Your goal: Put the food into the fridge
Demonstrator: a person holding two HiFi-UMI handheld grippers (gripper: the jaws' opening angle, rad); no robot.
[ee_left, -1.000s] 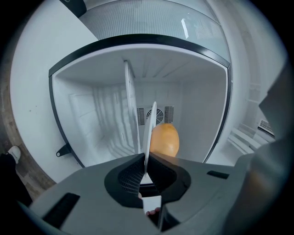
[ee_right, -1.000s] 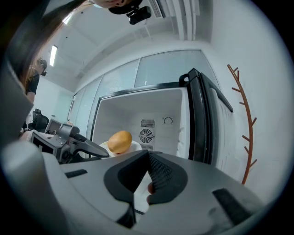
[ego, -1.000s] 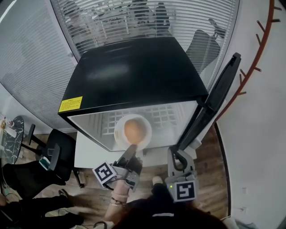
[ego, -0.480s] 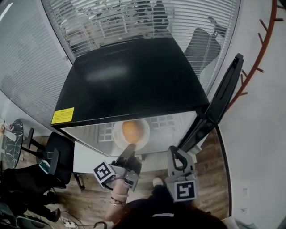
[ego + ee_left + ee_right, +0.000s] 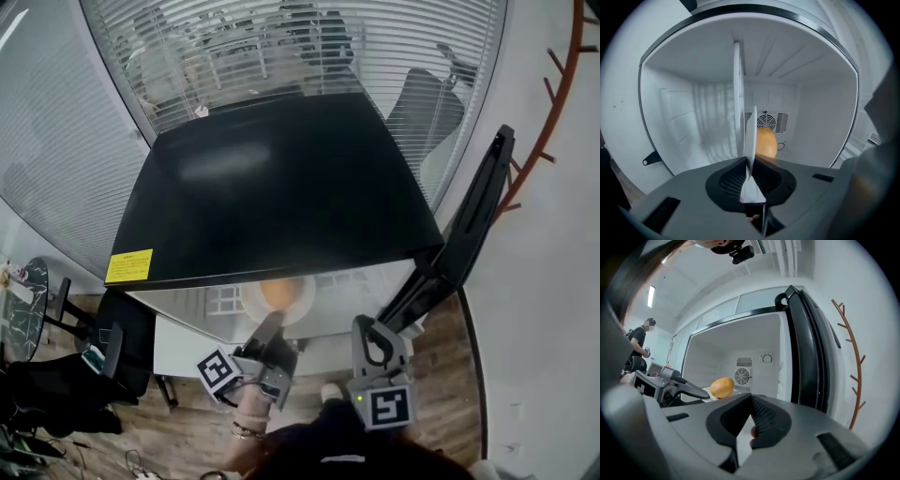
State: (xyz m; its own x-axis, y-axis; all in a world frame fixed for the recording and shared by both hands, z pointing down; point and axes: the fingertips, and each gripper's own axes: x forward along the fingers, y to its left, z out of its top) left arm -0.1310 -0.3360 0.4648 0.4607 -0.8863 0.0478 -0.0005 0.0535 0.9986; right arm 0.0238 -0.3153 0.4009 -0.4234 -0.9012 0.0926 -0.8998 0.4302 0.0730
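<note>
Left gripper point(image 5: 270, 326): the jaws are being opened, with the rim of the white plate point(image 5: 751, 133) set between them and touched by both.
Right gripper point(image 5: 751, 400): the jaws are pressed together on nothing, near the open door point(image 5: 469, 225).
Food point(image 5: 281, 292): a round orange-yellow piece is carried on the plate, inside the fridge point(image 5: 281, 187) opening.

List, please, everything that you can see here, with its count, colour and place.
fridge: one, black top, white inside, centre.
fridge door: one, black, open at right.
plate: one, white, inside the fridge.
food: one, orange-yellow, on the plate.
sticker: one, yellow, fridge top's front left corner.
blinds: one set, white, behind the fridge.
chair: one, black, floor at left.
left gripper: one, grey, jaws opening, plate's rim between them.
right gripper: one, grey, jaws together, empty, before the fridge.
</note>
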